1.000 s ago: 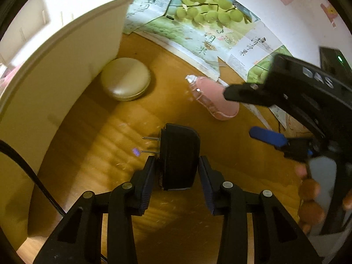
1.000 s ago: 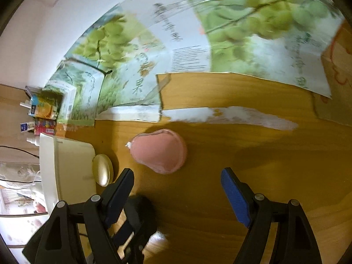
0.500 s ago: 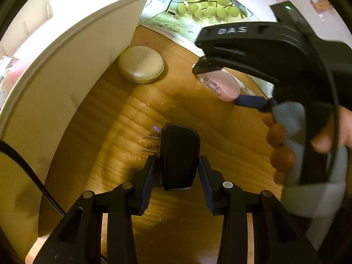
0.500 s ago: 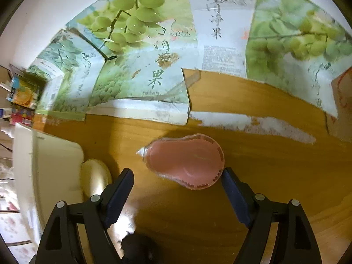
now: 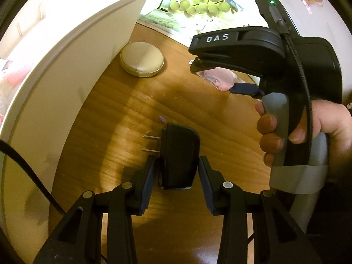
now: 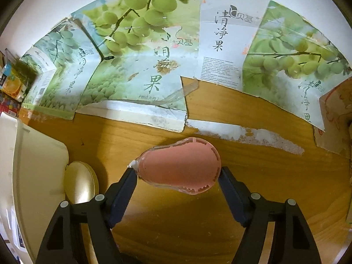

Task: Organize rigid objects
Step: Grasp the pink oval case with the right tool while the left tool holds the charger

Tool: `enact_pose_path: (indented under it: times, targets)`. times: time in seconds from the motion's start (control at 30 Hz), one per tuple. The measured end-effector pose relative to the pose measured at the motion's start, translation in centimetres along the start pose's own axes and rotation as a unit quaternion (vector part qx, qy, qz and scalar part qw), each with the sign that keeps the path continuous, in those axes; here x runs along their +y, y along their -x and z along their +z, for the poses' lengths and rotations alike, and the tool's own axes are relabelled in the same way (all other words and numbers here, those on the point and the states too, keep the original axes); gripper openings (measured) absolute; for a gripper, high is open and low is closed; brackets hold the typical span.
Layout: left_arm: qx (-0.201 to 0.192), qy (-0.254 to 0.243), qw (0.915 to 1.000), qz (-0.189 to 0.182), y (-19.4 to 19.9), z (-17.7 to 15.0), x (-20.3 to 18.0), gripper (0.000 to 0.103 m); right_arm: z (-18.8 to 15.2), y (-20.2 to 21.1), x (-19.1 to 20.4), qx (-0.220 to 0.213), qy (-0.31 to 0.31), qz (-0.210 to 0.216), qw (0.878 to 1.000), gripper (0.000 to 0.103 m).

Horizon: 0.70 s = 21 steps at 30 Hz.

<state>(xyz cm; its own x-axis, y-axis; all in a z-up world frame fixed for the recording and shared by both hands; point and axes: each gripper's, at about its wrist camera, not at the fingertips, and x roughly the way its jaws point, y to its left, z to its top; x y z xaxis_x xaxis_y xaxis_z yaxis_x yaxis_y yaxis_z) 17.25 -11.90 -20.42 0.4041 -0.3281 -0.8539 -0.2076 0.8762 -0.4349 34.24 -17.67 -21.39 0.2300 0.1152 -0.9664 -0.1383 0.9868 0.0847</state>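
1. The left gripper holds a black plastic plug-in adapter with two metal prongs; its fingers are clenched on the adapter's sides, the prongs pointing left, and the adapter is carried above the wooden tabletop
2. The right gripper points steeply down over a pink teardrop-shaped plastic case with a clear rim and a white tip, which lies flat on the tabletop. Its jaws have just been closing, with the case between them
3. The right fingers stand at either end of the pink case, the left one at the white tip and the right one at the broad end. They seem to touch or nearly touch it, but a firm clamp does not yet show, so the grasp reads as just forming
4. A round, flat beige case rests on the tabletop just beside the wall of a white plastic bin; nothing holds it
5. Flattened cardboard printed with green grapes lies along the far edge of the tabletop, apart from the objects
6. Judged from this layout, the task is at an early-to-middle stage: one object is in hand, a second is being taken, a third waits
7. The white bin looks the likely destination, so what is left is to lift the pink case, deliver both held objects, then collect the beige case
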Motion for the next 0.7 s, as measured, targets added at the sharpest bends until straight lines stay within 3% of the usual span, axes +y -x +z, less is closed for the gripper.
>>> enact_pose_path:
  times: [0.53, 0.7]
  targets:
    - [0.035, -0.044, 0.9976, 0.042, 0.3, 0.2, -0.1, 0.042, -6.5, 1.8, -6.3, 0.053, -0.048, 0.038, 0.997, 0.077]
    - [0.053, -0.021, 0.9967, 0.058, 0.6, -0.6, 0.1, 0.042, -10.1, 2.7, -8.7, 0.077, -0.060, 0.049, 0.994, 0.077]
